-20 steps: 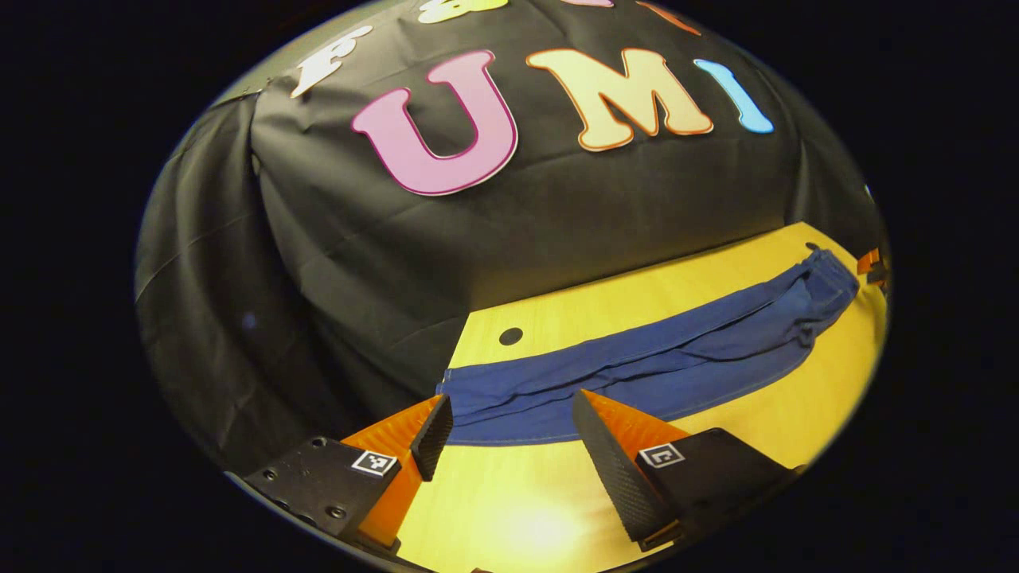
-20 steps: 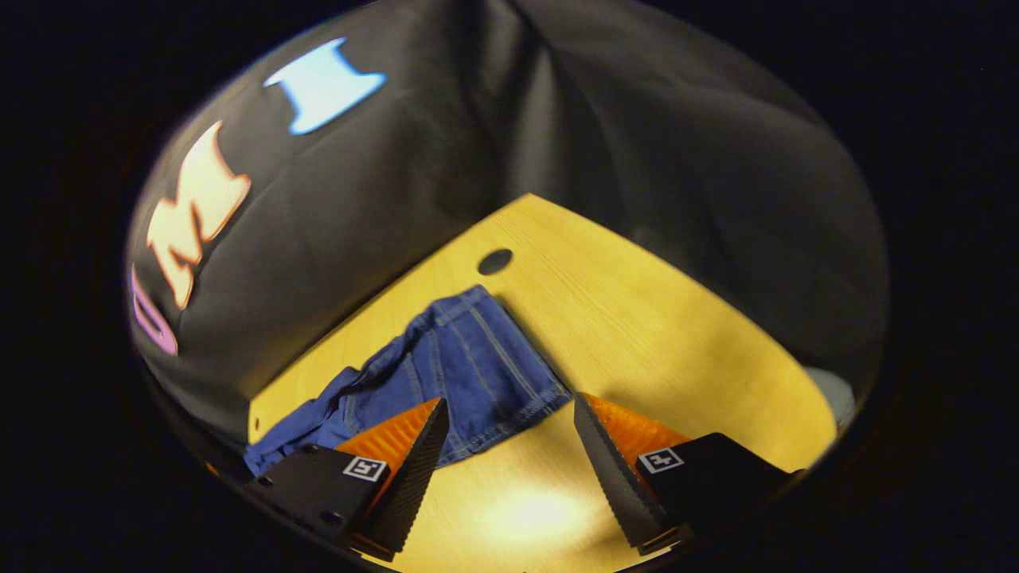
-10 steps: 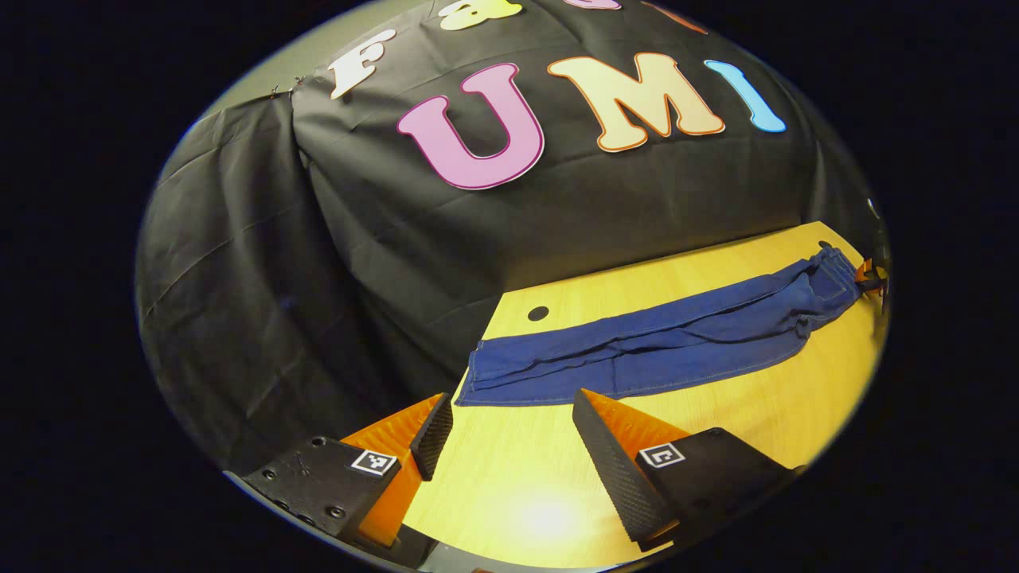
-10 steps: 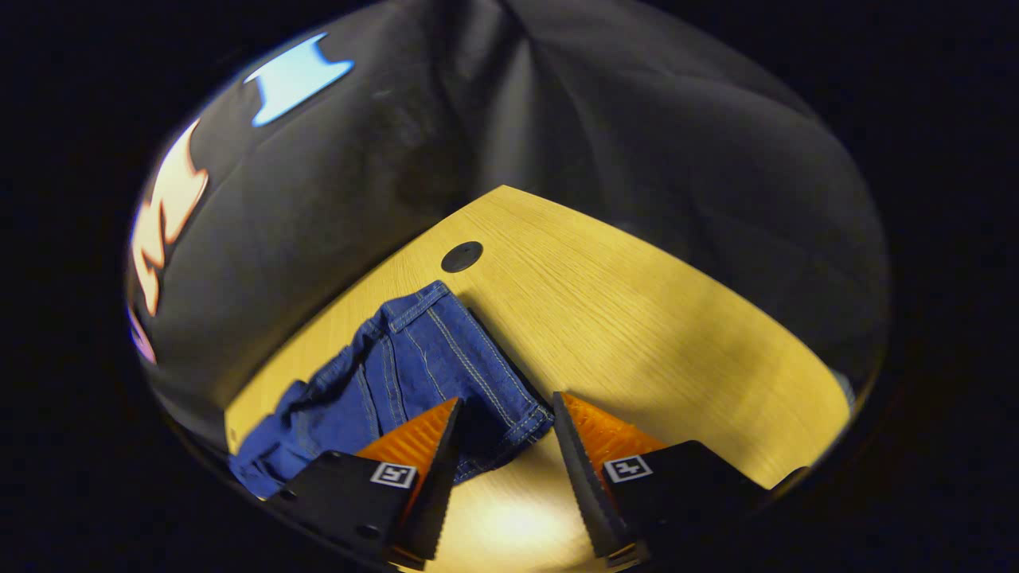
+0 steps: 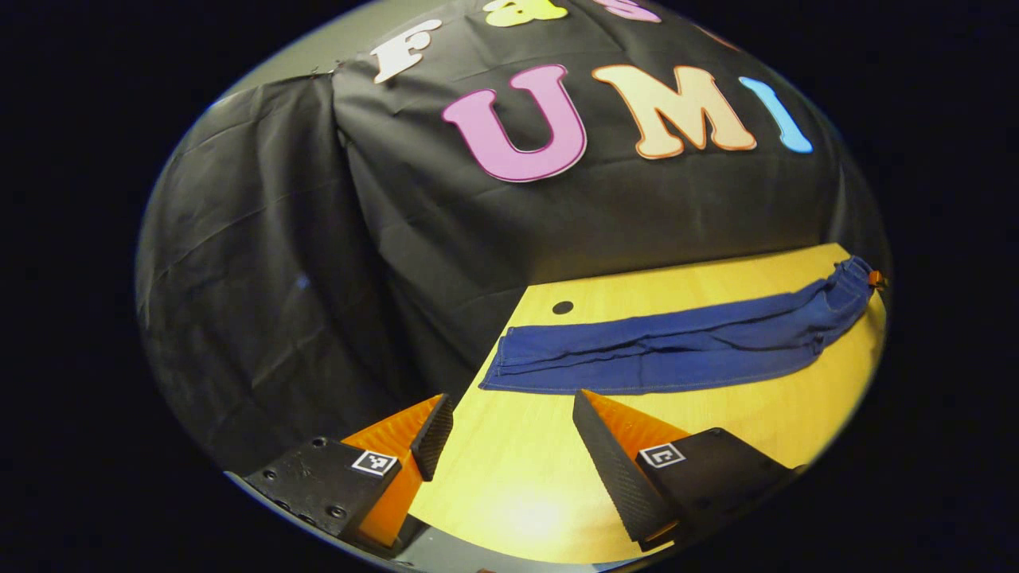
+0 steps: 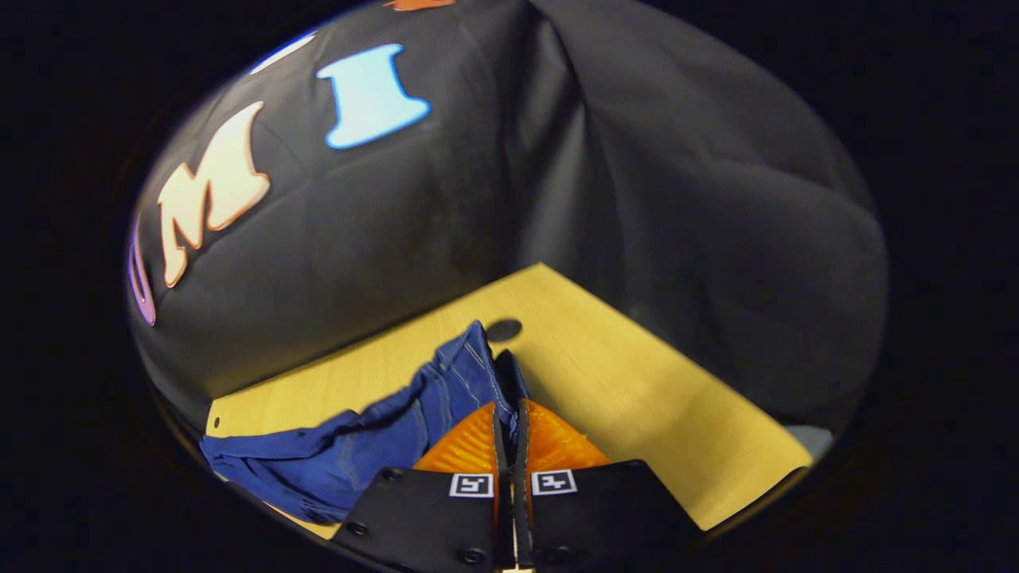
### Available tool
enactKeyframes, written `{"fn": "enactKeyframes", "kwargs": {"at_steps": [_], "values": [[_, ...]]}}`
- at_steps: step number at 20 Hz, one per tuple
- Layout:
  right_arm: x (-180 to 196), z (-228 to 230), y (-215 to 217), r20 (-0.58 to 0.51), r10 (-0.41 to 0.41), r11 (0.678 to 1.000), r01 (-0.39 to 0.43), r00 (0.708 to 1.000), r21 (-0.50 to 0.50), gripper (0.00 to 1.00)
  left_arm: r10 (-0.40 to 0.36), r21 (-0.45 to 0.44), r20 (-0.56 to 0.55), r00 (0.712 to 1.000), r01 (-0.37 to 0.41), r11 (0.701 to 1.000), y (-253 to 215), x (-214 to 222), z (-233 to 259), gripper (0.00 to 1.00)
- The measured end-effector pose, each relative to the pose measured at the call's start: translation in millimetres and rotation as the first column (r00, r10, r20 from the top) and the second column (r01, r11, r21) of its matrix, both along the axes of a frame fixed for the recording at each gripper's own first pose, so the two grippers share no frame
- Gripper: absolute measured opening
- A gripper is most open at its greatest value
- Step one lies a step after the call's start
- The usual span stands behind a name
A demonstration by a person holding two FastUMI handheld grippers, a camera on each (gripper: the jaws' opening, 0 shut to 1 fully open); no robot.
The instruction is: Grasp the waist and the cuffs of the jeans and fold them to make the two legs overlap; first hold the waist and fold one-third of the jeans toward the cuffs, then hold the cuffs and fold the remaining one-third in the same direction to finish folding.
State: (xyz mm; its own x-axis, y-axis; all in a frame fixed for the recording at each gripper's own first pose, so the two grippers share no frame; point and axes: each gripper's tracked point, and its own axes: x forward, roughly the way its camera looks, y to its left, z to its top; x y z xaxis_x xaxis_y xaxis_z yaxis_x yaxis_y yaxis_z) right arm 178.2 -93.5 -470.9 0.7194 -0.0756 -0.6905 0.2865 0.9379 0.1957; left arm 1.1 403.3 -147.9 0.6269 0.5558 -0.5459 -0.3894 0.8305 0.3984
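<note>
The blue denim jeans [image 5: 677, 350] lie stretched along the yellow wooden tabletop [image 5: 557, 477]. The right gripper [image 6: 509, 430] pinches the waist [image 6: 478, 374] between nearly closed fingers; the left gripper [image 5: 509, 434] hovers wide open near the cuffs [image 5: 497, 370]. A thin pinch could slip, dropping the waist mid-fold.

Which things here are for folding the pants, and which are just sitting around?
For the job:
- long blue denim jeans, stretched along the table
- right orange-and-black gripper, fingers closed on the jeans' waist end
- left orange-and-black gripper, open, short of the cuff end

Just there:
- yellow wooden table
- small round black hole in the tabletop
- black cloth wall
</note>
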Motion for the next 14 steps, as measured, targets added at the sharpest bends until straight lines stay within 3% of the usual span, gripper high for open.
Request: {"fn": "enactKeyframes", "kwargs": {"at_steps": [5, 14], "values": [[-1.4, 89.4, 14.9, 0.182, 0.143, 0.986, -0.125, 0.973, -0.110, 0.03, -0.002, -0.115, 0.011, 1.000, 0.003, 0.993, 31.4, 20.9, -23.8, 0.95], [-30.5, 167.8, 38.8, 0.324, 0.316, 0.946, -0.269, 0.892, -0.181, 0.05, -0.106, -0.151, 0.001, 0.994, 0.105, 0.983, 104.4, 79.7, -44.2, 0.95]]}}
